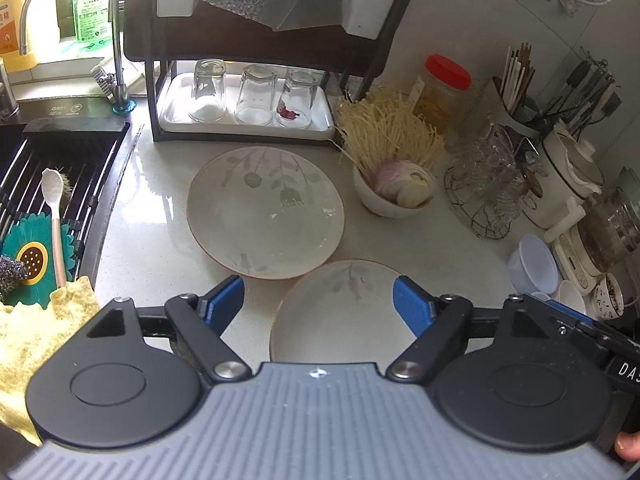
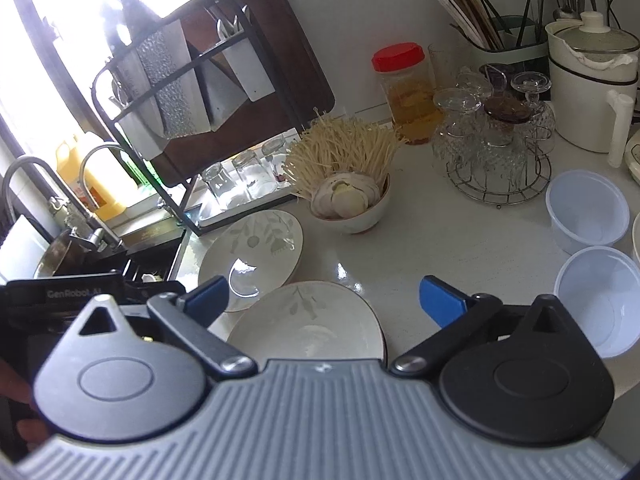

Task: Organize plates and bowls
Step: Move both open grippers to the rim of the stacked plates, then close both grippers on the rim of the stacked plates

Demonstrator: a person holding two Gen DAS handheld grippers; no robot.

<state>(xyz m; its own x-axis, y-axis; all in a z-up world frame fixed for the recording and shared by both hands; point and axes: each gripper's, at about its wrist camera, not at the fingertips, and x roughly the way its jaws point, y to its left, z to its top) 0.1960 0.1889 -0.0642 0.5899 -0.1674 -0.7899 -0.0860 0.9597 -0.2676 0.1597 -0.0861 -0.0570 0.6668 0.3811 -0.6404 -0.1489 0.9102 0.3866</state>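
A large grey plate with a leaf pattern (image 1: pixel 266 212) lies flat on the white counter. A smaller plate of the same pattern (image 1: pixel 340 312) lies just in front of it, near me. My left gripper (image 1: pixel 319 300) is open, its blue fingertips standing either side of the small plate's near half, above it. In the right wrist view the large plate (image 2: pixel 256 256) lies left of centre and the small plate (image 2: pixel 308 328) sits between my open right gripper's (image 2: pixel 326 300) fingers. Two clear plastic bowls (image 2: pixel 588 212) (image 2: pixel 600 300) stand at the right.
A white bowl of onion and noodles (image 1: pixel 394 188) stands right of the large plate. A dark dish rack with upturned glasses (image 1: pixel 248 96) is behind. The sink with a drying grid (image 1: pixel 60 184) lies left. A wire glass stand (image 2: pixel 496 148), red-lidded jar (image 2: pixel 404 92) and kettle (image 2: pixel 588 92) crowd the back right.
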